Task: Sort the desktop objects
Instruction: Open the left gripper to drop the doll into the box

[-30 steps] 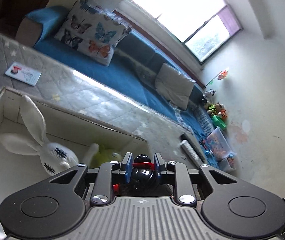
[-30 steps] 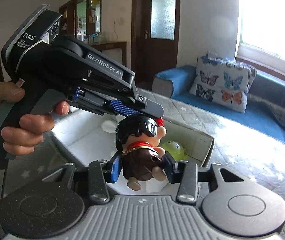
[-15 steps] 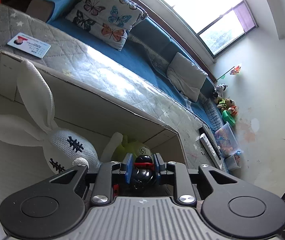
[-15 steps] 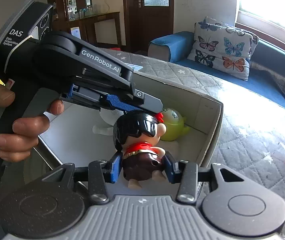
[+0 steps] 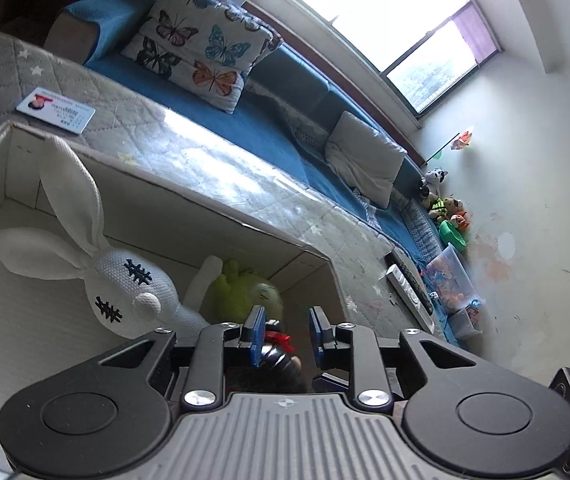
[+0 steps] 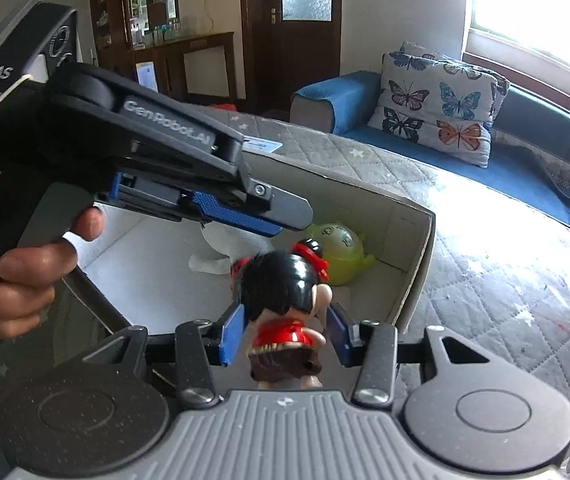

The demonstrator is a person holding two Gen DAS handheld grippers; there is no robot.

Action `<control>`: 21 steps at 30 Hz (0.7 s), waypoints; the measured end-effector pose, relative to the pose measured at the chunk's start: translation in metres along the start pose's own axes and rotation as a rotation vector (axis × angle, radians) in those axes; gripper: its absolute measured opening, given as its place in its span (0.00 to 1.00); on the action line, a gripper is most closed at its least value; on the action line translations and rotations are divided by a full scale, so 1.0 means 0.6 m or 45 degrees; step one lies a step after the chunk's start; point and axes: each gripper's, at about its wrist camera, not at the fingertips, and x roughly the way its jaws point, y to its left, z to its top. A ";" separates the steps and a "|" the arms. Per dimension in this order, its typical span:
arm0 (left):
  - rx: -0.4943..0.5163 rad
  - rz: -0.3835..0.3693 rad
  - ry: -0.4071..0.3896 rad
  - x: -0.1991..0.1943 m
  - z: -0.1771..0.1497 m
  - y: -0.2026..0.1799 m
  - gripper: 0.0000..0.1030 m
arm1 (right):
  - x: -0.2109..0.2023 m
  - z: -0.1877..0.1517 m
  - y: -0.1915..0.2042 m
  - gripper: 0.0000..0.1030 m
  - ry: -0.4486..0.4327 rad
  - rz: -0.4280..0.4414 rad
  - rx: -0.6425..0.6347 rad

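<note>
The right gripper sits at the lower centre of its own view, its blue pads spread apart with a gap on each side. The left gripper also has its jaws parted at the lower centre of its view. In the right wrist view it reaches in from the upper left, fingers slanting down toward frame centre. A hand at the left edge wraps its grip, forefinger on the trigger.
</note>
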 end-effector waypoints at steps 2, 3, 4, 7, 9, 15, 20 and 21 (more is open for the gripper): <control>0.019 0.003 -0.010 -0.011 -0.007 -0.009 0.26 | -0.009 -0.002 0.002 0.46 -0.017 -0.001 0.010; 0.030 0.007 -0.013 -0.016 -0.010 -0.013 0.26 | -0.016 -0.004 0.003 0.48 -0.028 -0.001 0.017; 0.040 0.013 -0.017 -0.021 -0.014 -0.018 0.26 | -0.022 -0.007 0.004 0.48 -0.039 -0.001 0.024; 0.068 0.022 -0.026 -0.036 -0.030 -0.032 0.26 | -0.042 -0.013 0.007 0.48 -0.065 -0.001 0.040; 0.086 0.027 -0.031 -0.046 -0.040 -0.041 0.26 | -0.059 -0.019 0.009 0.48 -0.088 -0.008 0.049; 0.141 0.038 -0.044 -0.077 -0.078 -0.070 0.28 | -0.112 -0.057 0.016 0.55 -0.142 -0.028 0.073; 0.196 0.055 -0.049 -0.103 -0.122 -0.096 0.29 | -0.152 -0.100 0.025 0.57 -0.167 -0.051 0.094; 0.208 0.060 -0.048 -0.107 -0.132 -0.102 0.29 | -0.160 -0.109 0.027 0.57 -0.172 -0.055 0.098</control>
